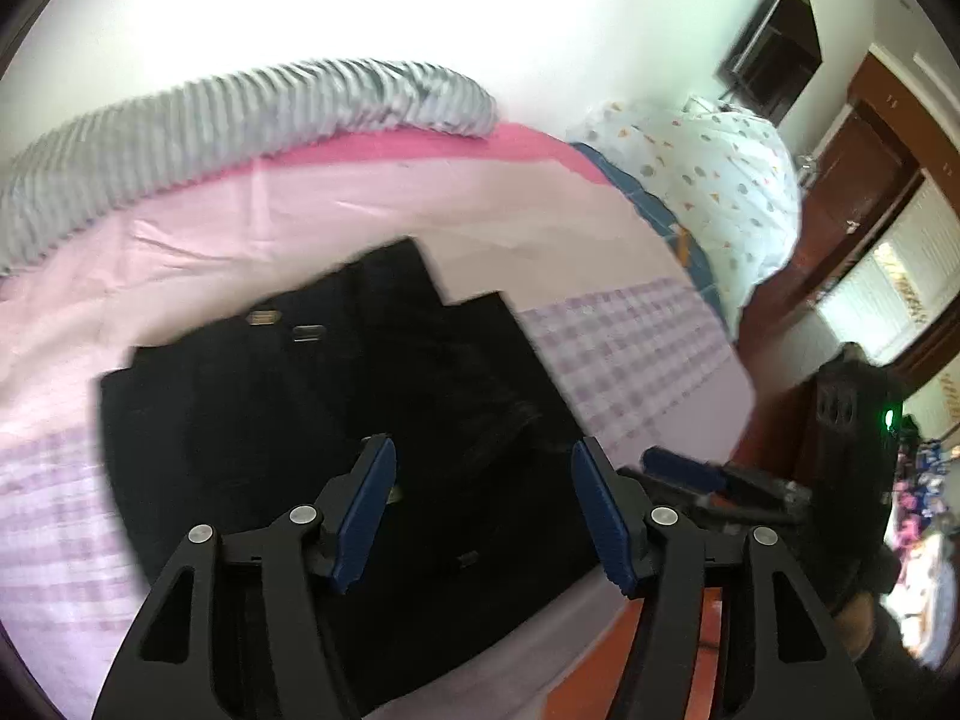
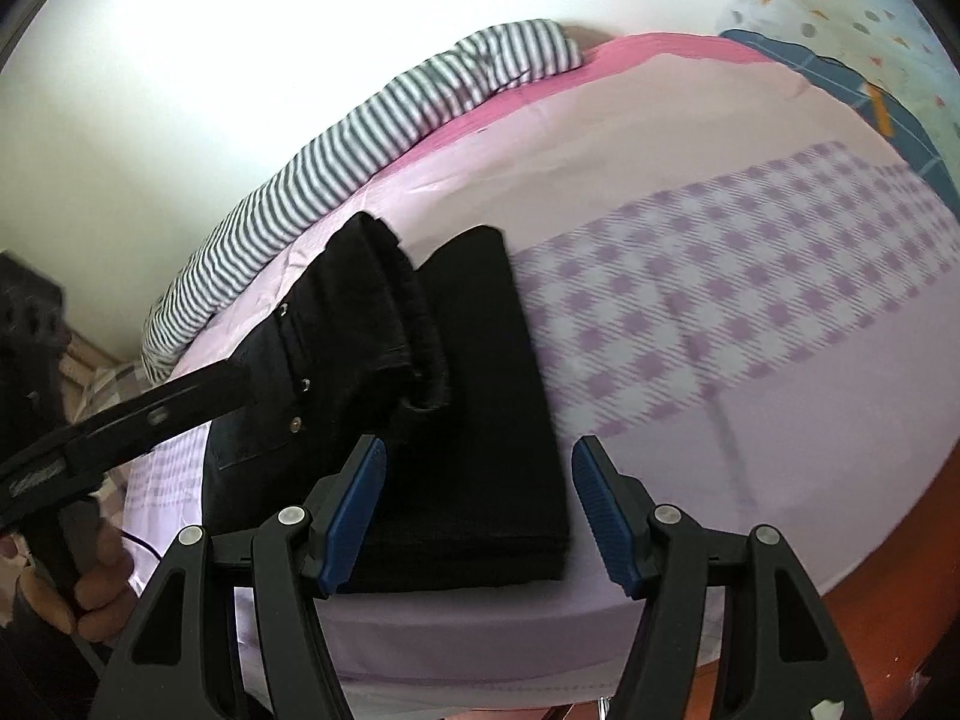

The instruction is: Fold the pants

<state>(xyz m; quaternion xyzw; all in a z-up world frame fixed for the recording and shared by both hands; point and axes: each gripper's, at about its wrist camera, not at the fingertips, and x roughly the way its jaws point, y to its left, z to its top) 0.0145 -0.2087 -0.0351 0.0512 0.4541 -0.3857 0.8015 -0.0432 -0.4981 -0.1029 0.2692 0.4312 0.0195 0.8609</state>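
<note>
Right wrist view showed me the black pants (image 2: 420, 420) folded into a compact stack near the bed's (image 2: 750, 360) front edge, long axis running away from me. My right fingers (image 2: 477, 510) stood wide and empty just over its near right corner. My left fingers (image 1: 483, 510), equally wide, hovered over the stack's middle, holding nothing.

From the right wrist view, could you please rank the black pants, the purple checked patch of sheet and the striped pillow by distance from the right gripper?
1. Black pants, right at the right gripper, slightly left.
2. Purple checked patch, beyond, to the right.
3. Striped pillow, farthest, along the wall, upper left.
</note>
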